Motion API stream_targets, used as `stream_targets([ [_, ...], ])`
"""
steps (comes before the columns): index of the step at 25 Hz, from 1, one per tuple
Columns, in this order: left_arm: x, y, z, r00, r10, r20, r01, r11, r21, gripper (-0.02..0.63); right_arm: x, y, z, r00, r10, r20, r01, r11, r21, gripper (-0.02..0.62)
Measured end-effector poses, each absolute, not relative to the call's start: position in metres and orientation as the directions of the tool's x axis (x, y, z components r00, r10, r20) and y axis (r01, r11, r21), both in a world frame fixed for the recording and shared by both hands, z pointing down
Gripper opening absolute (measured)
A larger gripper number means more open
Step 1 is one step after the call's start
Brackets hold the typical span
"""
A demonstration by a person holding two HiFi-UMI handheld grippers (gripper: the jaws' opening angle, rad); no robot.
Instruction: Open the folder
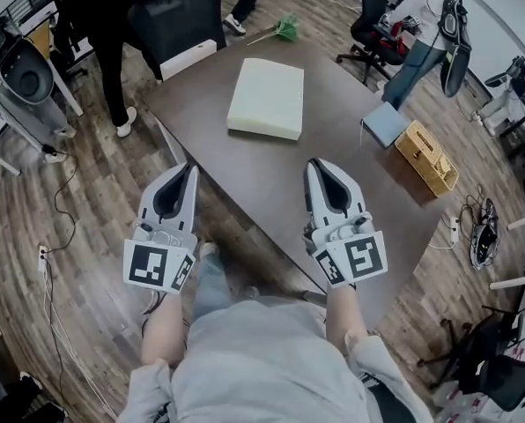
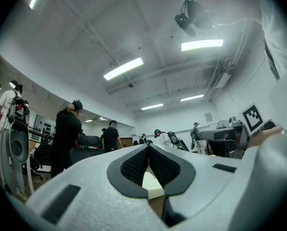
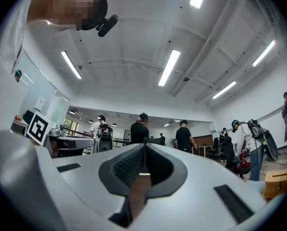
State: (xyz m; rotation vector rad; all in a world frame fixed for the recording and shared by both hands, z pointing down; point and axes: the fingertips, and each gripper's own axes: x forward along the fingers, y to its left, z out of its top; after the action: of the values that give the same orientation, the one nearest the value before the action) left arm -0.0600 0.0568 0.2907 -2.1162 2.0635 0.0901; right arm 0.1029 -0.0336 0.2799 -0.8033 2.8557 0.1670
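The folder (image 1: 266, 98) is a thick, pale yellow-green slab lying closed on the far half of the dark brown table (image 1: 271, 192). My left gripper (image 1: 190, 167) is shut and empty, its tips at the table's near left edge, well short of the folder. My right gripper (image 1: 314, 162) hovers over the table's near part, also shut and empty, a good way from the folder. In the left gripper view the closed fingertips (image 2: 148, 146) meet, with a corner of the folder (image 2: 150, 184) showing below them. The right gripper view shows its tips (image 3: 145, 145) touching above the brown tabletop (image 3: 137, 194).
A grey-blue flat case (image 1: 386, 123) lies at the table's right edge beside a wicker basket (image 1: 427, 157). A black office chair (image 1: 176, 20) stands at the far left corner. People stand behind the table. Cables and a power strip (image 1: 43, 256) lie on the floor at left.
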Motion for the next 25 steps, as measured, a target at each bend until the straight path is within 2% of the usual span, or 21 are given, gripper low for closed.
stream_targets([
  [25, -0.18, -0.1, 0.274, 0.213, -0.963, -0.165, -0.973, -0.193, -0.129, 0.009, -0.016, -0.167, 0.269, -0.748, -0.63, -0.208, -0.65, 0.758, 0.043, 0.015],
])
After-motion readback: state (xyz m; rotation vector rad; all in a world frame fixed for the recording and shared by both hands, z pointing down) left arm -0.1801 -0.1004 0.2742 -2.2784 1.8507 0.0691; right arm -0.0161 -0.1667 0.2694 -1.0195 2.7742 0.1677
